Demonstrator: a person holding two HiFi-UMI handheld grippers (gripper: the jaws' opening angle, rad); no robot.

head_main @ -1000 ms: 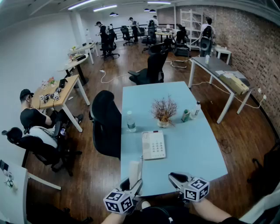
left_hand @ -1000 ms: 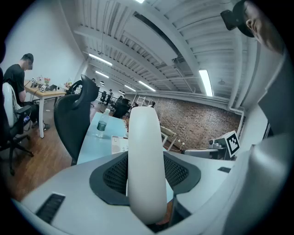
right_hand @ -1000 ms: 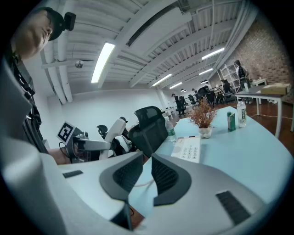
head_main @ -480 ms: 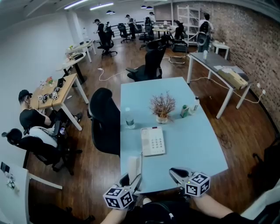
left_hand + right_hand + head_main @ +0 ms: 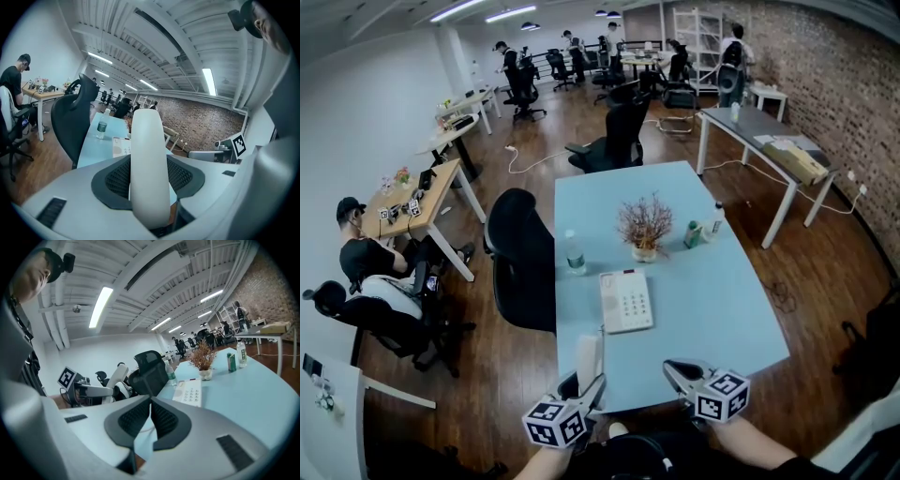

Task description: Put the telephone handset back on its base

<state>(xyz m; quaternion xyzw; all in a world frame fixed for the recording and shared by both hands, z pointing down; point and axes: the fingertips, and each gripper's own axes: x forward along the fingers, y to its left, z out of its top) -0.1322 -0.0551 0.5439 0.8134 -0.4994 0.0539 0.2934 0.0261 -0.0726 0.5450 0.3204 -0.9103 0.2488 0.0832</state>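
The white telephone base (image 5: 626,300) lies on the light blue table (image 5: 712,309), its keypad facing up and its left cradle bare. The white handset (image 5: 588,359) stands upright over the table's near edge, gripped in my left gripper (image 5: 590,382). In the left gripper view the handset (image 5: 149,159) fills the gap between the dark pads (image 5: 115,178), with the base (image 5: 121,146) far ahead. My right gripper (image 5: 672,370) hovers at the near edge to the right, shut and empty. In the right gripper view its tips (image 5: 150,400) meet and the base (image 5: 190,391) lies ahead.
A dried plant in a pot (image 5: 643,228), a water bottle (image 5: 574,255), a green can (image 5: 693,234) and a second bottle (image 5: 712,222) stand beyond the base. A black office chair (image 5: 517,253) is at the table's left side. People sit at desks to the far left.
Both grippers and the handset stay where they were. Only the head view has shifted slightly.
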